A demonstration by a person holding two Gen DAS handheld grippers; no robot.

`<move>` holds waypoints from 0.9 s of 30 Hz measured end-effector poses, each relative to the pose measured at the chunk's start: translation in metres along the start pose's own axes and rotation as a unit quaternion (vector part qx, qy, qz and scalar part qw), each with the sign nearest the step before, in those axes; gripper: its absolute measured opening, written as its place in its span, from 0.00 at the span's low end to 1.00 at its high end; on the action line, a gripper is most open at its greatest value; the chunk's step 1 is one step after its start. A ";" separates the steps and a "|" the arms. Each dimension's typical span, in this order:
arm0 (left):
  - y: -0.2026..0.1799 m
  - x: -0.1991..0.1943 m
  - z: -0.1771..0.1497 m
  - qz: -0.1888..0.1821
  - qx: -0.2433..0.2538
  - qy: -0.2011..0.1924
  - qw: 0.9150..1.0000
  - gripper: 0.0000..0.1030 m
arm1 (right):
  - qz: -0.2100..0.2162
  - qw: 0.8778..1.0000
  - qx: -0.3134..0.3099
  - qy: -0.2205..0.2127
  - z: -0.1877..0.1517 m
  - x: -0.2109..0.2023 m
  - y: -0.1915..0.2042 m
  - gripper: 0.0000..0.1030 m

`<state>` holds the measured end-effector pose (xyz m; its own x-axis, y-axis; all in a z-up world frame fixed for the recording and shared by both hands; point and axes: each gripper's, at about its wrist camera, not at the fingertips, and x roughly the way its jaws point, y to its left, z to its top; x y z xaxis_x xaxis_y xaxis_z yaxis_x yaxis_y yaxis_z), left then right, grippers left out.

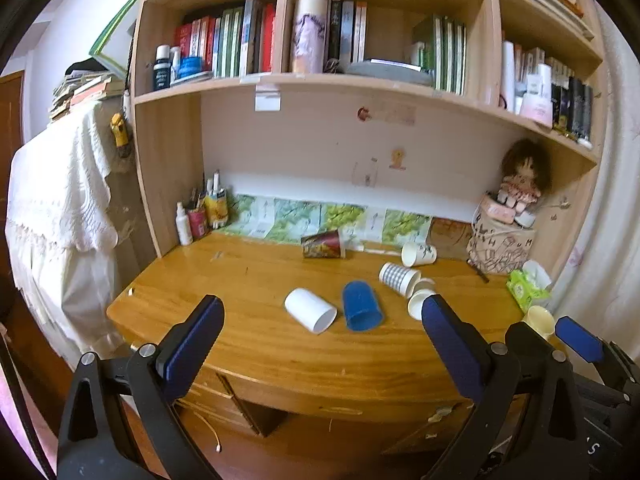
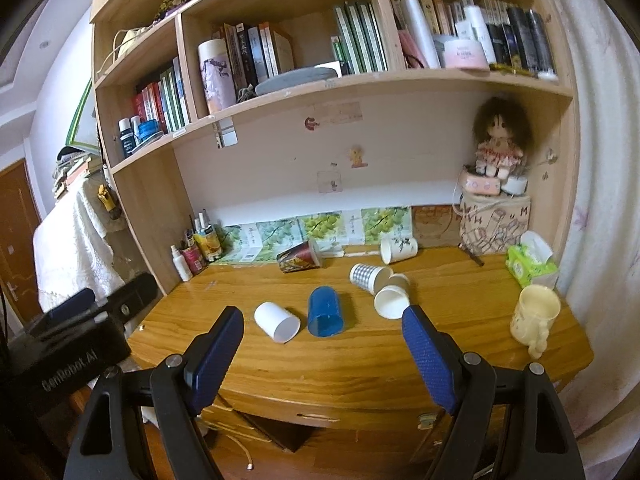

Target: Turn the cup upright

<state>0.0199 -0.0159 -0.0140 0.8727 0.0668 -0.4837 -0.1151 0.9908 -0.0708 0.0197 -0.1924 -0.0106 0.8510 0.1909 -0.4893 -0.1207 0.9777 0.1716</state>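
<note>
Left tongs (image 1: 322,316): spread wide, holding nothing, hanging off the front edge of the bench (image 1: 248,344).
Right tongs (image 2: 322,330): also spread wide and empty, back from the bench edge.
White cup (image 1: 310,310): on its side near the front middle, mouth toward me and to the right.
Blue cup (image 1: 362,306): on its side just beside the white one, mouth toward me.
Checked paper cup (image 1: 398,278): tipped over further back right, with a plain white paper cup (image 2: 391,301) lying against it.
Red patterned cup (image 1: 323,245): on its side by the back wall.
Cream mug (image 2: 534,316): already upright at the right edge.
Progress: I judge nothing is flipped yet; every lying cup remains, and no cup is touched.
</note>
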 end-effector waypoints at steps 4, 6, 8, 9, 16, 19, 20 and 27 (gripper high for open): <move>0.000 0.005 -0.004 0.014 -0.005 0.010 1.000 0.97 | 0.012 1.000 0.009 0.012 -0.005 0.005 -0.007 0.80; -0.001 0.010 -0.005 0.022 -0.003 0.020 1.000 0.97 | 0.016 1.000 0.011 0.014 -0.006 0.008 -0.011 0.80; -0.002 0.017 -0.007 0.026 -0.001 0.033 0.999 0.97 | 0.020 1.000 0.015 0.018 -0.006 0.013 -0.014 0.80; -0.002 0.020 -0.008 0.029 0.000 0.037 0.999 0.97 | 0.023 0.999 0.018 0.023 -0.006 0.017 -0.016 0.80; 0.000 0.052 -0.012 0.037 0.002 0.092 0.995 0.97 | 0.037 0.997 0.032 0.053 -0.005 0.047 -0.025 0.80; 0.003 0.066 -0.010 0.044 -0.003 0.103 0.994 0.97 | 0.043 0.996 0.041 0.064 -0.002 0.063 -0.028 0.80; 0.005 0.071 -0.008 0.043 -0.004 0.106 0.993 0.97 | 0.044 0.996 0.043 0.067 -0.002 0.066 -0.029 0.80; 0.011 0.112 0.007 0.034 0.014 0.130 0.991 0.97 | 0.071 0.988 0.085 0.103 0.009 0.115 -0.036 0.80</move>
<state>0.1194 0.0034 -0.0629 0.7110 0.1035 -0.6955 -0.1524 0.9883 -0.0086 0.1262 -0.2062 -0.0651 0.7072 0.3560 -0.6108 -0.1288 0.9144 0.3839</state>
